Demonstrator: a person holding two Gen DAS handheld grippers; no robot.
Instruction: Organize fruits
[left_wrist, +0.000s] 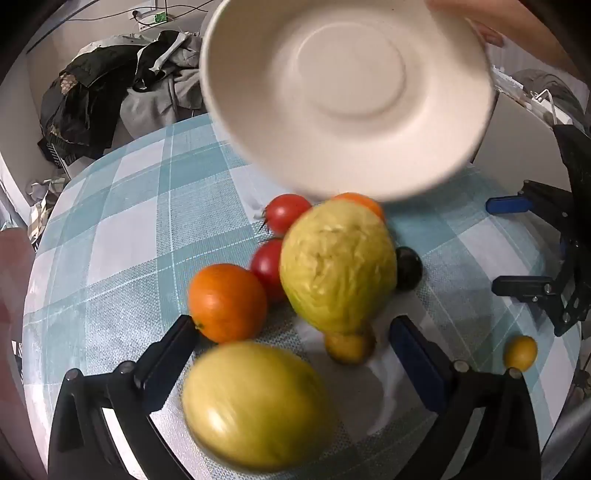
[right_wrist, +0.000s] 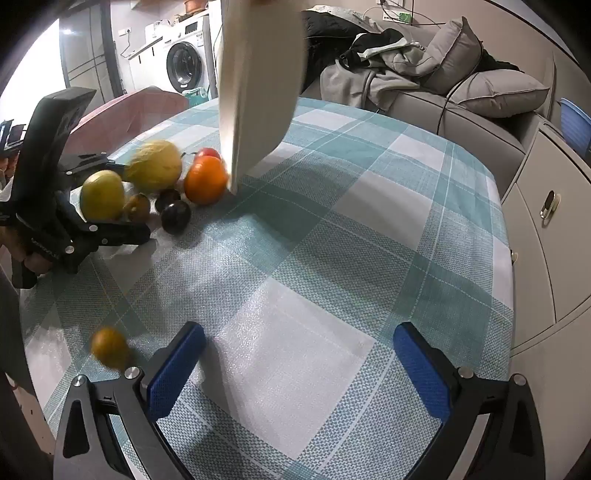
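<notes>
A bare hand tips a white plate (left_wrist: 347, 92) on edge above the checked tablecloth (left_wrist: 129, 206); the plate also shows in the right wrist view (right_wrist: 258, 85). Blurred fruit lies below it: two yellow-green fruits (left_wrist: 338, 269) (left_wrist: 255, 404), an orange (left_wrist: 227, 302), two tomatoes (left_wrist: 288, 212), a dark plum (left_wrist: 410, 267) and small yellow fruits (left_wrist: 521, 352). My left gripper (left_wrist: 291, 354) is open and empty, its fingers either side of the near yellow-green fruit. My right gripper (right_wrist: 299, 363) is open and empty over bare cloth, with a small yellow fruit (right_wrist: 109, 347) to its left.
A sofa (right_wrist: 461, 103) with cushions and piled clothes stands behind the table. A white cabinet (right_wrist: 546, 229) is at the right. A washing machine (right_wrist: 184, 66) is in the far room. A pink chair (right_wrist: 125, 114) stands at the table's far left.
</notes>
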